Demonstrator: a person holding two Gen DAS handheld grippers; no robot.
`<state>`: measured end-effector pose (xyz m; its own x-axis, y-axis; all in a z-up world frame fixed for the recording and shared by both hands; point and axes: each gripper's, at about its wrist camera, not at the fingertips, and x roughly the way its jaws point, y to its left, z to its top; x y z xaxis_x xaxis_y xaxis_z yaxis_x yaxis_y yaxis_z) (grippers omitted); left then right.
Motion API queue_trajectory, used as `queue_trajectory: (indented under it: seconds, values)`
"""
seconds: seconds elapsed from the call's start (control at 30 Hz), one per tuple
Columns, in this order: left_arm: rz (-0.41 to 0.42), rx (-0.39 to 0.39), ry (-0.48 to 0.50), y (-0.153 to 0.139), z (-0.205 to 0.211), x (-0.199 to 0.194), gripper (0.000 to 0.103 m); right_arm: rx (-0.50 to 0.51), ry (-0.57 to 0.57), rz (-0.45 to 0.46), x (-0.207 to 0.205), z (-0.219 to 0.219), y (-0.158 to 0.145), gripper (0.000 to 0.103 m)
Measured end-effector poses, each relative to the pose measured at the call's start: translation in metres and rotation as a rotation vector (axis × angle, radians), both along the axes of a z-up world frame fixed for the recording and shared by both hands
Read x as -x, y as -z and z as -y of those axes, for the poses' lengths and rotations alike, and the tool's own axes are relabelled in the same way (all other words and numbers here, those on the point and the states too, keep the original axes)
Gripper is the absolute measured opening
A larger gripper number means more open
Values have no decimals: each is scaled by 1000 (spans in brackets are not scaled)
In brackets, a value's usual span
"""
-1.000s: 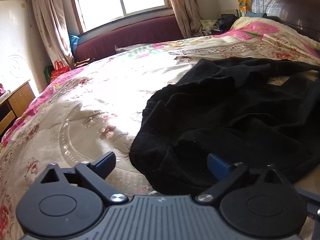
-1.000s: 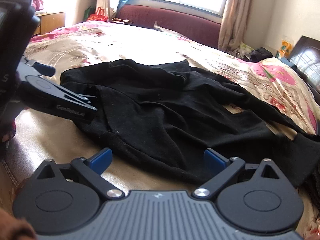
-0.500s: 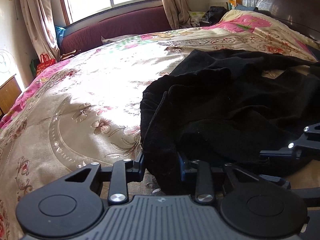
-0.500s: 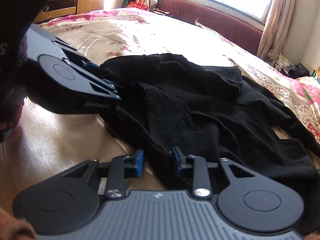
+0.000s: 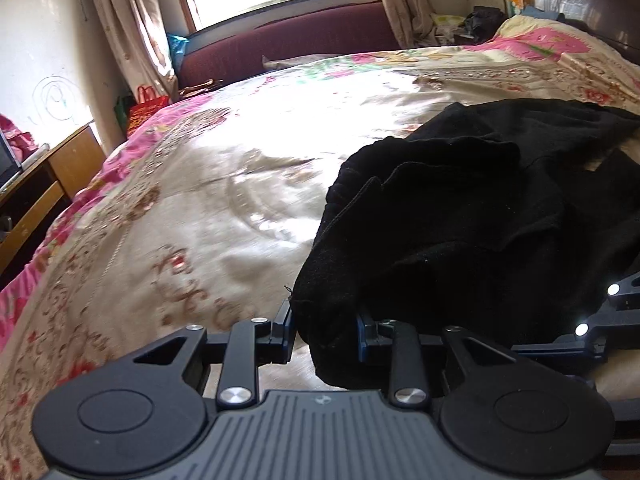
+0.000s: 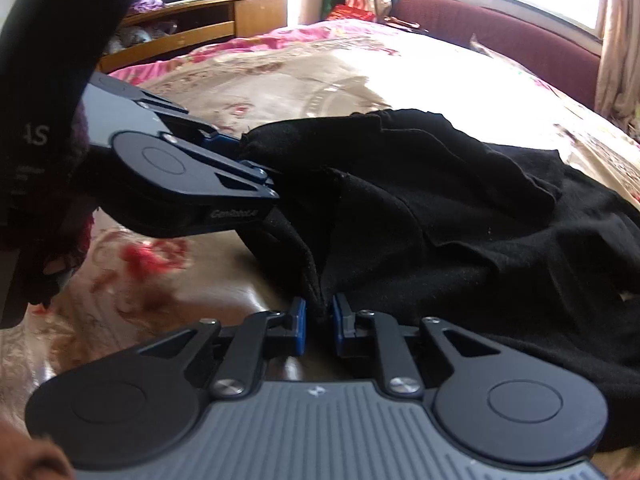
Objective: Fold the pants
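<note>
Black pants [image 5: 472,216] lie crumpled on a floral bedspread [image 5: 192,216]. My left gripper [image 5: 324,330] is shut on a thick bunch of the pants' near edge, lifted a little off the bed. My right gripper [image 6: 320,320] is shut on a thin pinch of the same edge of the pants [image 6: 460,216]. The left gripper [image 6: 256,184] also shows in the right wrist view, close to the upper left, gripping the cloth. The right gripper's body shows at the right edge of the left wrist view [image 5: 600,320].
The bedspread [image 6: 312,80] stretches far toward a maroon window seat [image 5: 304,40]. A wooden cabinet [image 5: 48,184] stands left of the bed. A dark headboard [image 5: 588,4] and pillows are at the far right.
Both grippers went from open beside the pants' edge to shut on it. They have since raised the cloth slightly, and both views have tilted and shifted.
</note>
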<state>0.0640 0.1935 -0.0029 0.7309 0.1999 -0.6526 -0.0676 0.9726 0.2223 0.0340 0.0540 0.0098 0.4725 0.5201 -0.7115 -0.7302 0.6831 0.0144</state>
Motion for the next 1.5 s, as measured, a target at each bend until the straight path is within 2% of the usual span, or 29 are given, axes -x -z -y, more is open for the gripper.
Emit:
queue_trajectory:
  seconds: [0.17,0.2,0.23,0.33,0.4,0.47,0.53,0.63,0.7,0.83,0.9,0.97,1.07,1.17,1.2,1.27,1.33,1.4,1.5]
  values:
    - [-18,-28,-143,-2,-44,28,43,-52,-95,-54,26,-43,-8,16]
    - [-19,-23,-168,-2,-51,34,43,-69,-109,-74,28,-46,-11,25]
    - [-20,-20,-181,-3,-54,38,44,-95,-121,-94,29,-45,-14,33]
    - [-9,-25,-183,-6,-52,47,48,-141,-94,-101,34,-21,-31,35]
    - [16,-50,-171,-11,-44,53,48,-170,-31,-104,31,11,-42,37]
    - [41,-56,-160,-17,-37,58,48,-186,92,-107,17,55,-50,46]
    - [69,-44,-142,-25,-31,64,48,-185,267,-121,2,111,-51,62]
    - [104,-24,-88,-36,-15,66,48,-134,542,-128,-23,196,-42,63]
    - [113,6,-12,-41,5,61,49,-87,746,-137,-43,249,-34,64]
    - [96,69,174,-37,67,39,49,-151,1063,-213,-79,340,-19,65]
    - [88,57,270,-31,103,29,50,-218,1165,-245,-93,377,-15,65]
    - [81,35,349,-24,134,21,50,-242,1226,-254,-111,396,-12,65]
    - [55,25,443,-16,169,10,52,-265,1267,-275,-135,401,-3,70]
    - [29,12,483,-10,188,2,52,-276,1311,-311,-152,407,8,73]
    - [17,13,485,-9,193,1,52,-259,1322,-303,-154,404,12,72]
    - [-3,22,496,-5,196,2,52,-247,1325,-297,-154,409,15,57]
    - [-11,22,502,-4,195,5,51,-296,1296,-317,-142,421,11,25]
    - [-17,41,512,-5,192,8,51,-324,1274,-336,-130,435,6,9]
    - [-22,59,522,-6,190,12,49,-288,1267,-309,-104,450,-5,8]
